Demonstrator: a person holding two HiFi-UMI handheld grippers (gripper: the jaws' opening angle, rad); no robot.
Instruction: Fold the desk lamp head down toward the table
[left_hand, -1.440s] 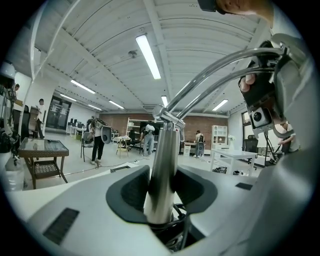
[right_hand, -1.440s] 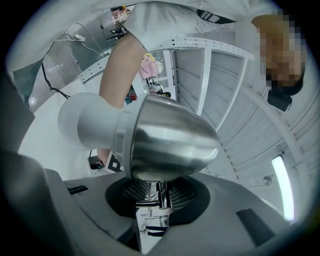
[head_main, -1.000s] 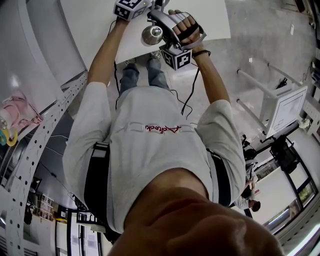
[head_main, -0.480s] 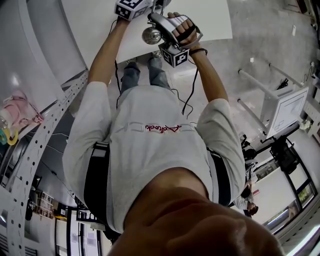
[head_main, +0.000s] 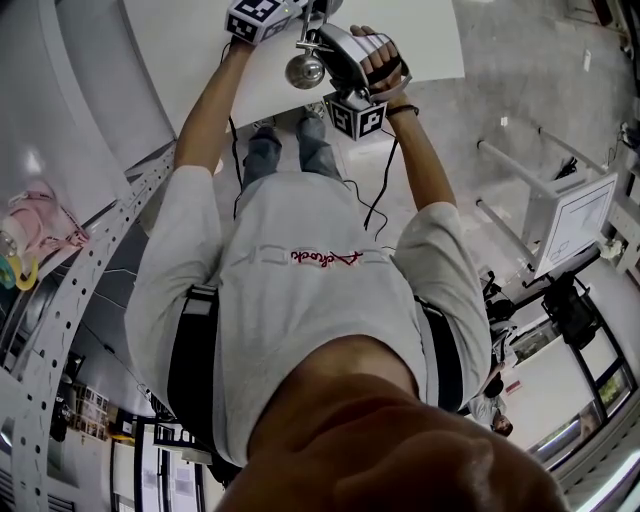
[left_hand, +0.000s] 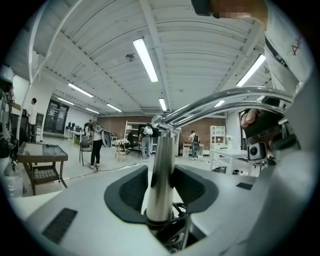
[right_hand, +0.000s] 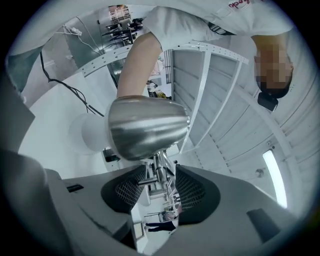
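The chrome desk lamp stands on the white table (head_main: 200, 60). Its rounded head (head_main: 305, 70) hangs between my two hands. My left gripper (left_hand: 161, 187) is shut on the lamp's upright chrome post (left_hand: 161, 170). Its jaws have just been opening slightly, and the pads still touch the post. The curved arm (left_hand: 225, 97) runs from the post's top to the right. My right gripper (right_hand: 160, 187) sits just under the lamp head (right_hand: 147, 127). Its jaws have just been opening. The head's thin neck joint (right_hand: 161, 172) is between them, with gaps on both sides.
A black cable (head_main: 380, 200) hangs from my right hand. A perforated white frame (head_main: 90, 270) runs along the left, with a pink item (head_main: 40, 225) beside it. A white stand (head_main: 570, 220) is on the floor to the right. People stand far off in the left gripper view.
My right hand has rolled slightly and edged a little right and up in the head view. The lamp head and my left hand stay where they were.
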